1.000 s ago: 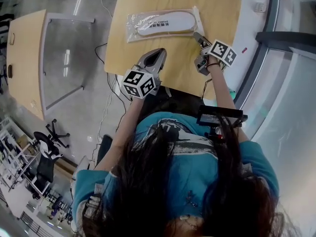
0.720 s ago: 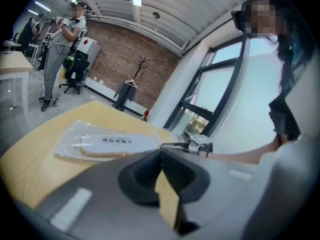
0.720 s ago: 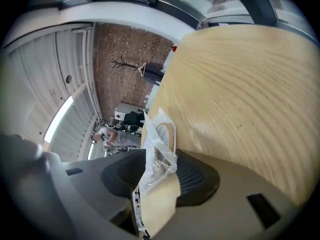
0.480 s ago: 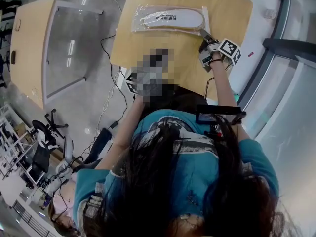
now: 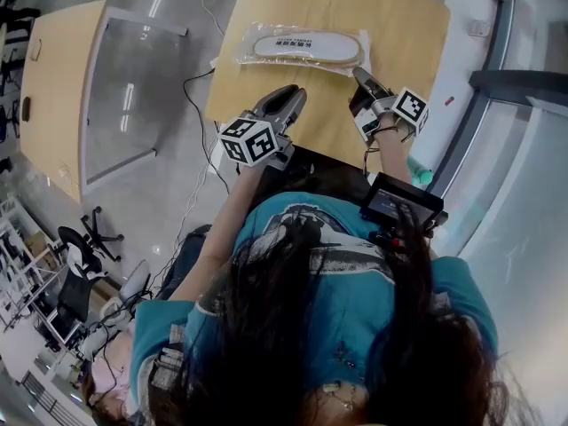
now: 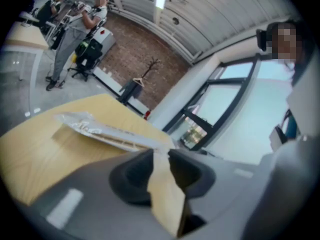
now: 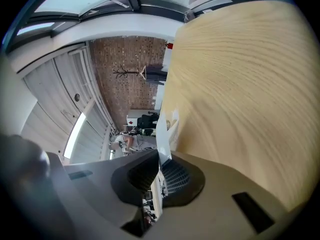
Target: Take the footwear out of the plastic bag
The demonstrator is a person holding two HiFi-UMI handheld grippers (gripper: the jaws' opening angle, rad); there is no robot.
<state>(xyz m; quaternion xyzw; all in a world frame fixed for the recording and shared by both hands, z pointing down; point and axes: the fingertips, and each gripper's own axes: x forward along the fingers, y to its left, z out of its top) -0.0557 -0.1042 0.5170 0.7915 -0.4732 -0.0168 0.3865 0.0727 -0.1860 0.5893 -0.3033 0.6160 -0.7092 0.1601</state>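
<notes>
A clear plastic bag (image 5: 302, 47) lies flat at the far side of the wooden table (image 5: 404, 25), with a flat white slipper (image 5: 306, 45) bearing dark print inside it. My right gripper (image 5: 359, 74) sits at the bag's right corner and its jaws have just been closing. In the right gripper view, the gripper (image 7: 159, 161) is shut on a thin clear edge of the bag (image 7: 164, 134). My left gripper (image 5: 295, 94) hovers short of the bag's near edge. Its jaws (image 6: 161, 156) have just been opening; bare table shows in the narrow gap. The bag (image 6: 100, 131) lies beyond them.
A glass-topped desk (image 5: 115, 96) stands left of the table, with a cable (image 5: 191, 87) trailing on the floor between. Office chairs (image 5: 80, 264) stand at lower left. A window frame (image 5: 497, 78) runs along the right. People (image 6: 80, 29) stand far off in the room.
The right gripper's jaws, open at the bag's right corner a second ago, have shut on its edge, and the gripper has rolled and risen a little. The left gripper stayed near its place.
</notes>
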